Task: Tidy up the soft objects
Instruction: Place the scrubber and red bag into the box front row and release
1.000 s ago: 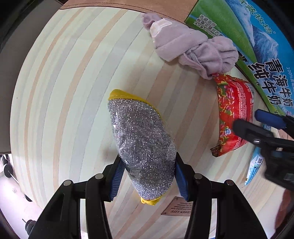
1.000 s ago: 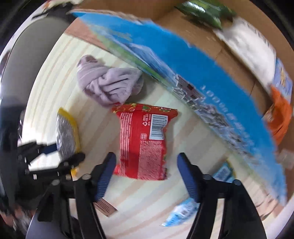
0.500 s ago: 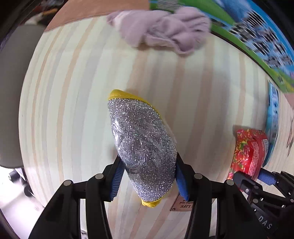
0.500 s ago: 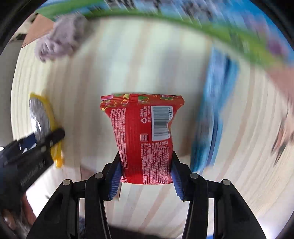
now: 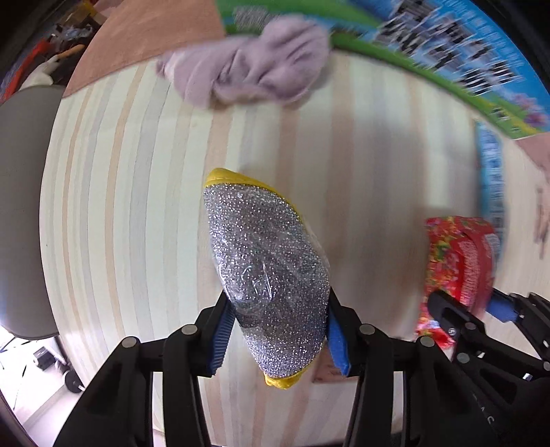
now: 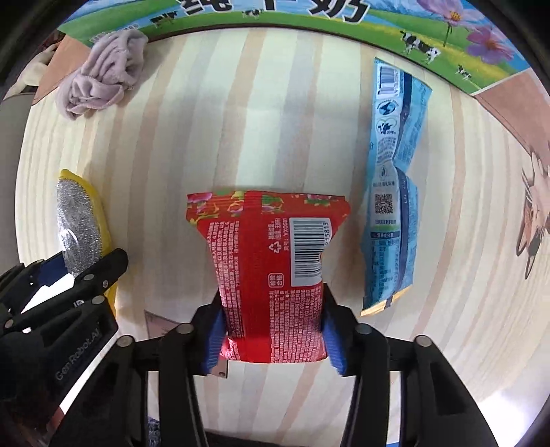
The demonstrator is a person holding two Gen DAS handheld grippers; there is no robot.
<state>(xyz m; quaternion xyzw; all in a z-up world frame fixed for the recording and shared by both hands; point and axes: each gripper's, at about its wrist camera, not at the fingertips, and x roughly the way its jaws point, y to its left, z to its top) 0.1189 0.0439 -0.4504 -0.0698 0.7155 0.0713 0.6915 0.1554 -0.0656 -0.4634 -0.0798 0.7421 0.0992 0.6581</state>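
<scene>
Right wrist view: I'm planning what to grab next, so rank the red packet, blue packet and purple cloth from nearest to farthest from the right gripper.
1. Red packet: held in the right gripper.
2. Blue packet: on the table, just right of it.
3. Purple cloth: far left corner, by the milk carton box.

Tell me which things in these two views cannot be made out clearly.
- Printed carton: left wrist view, text motion-blurred.
- Red packet: right wrist view, front side faces away.
- Silver-and-yellow sponge: left wrist view, underside hidden.
- Small label on the table: right wrist view, mostly covered by the right gripper.
</scene>
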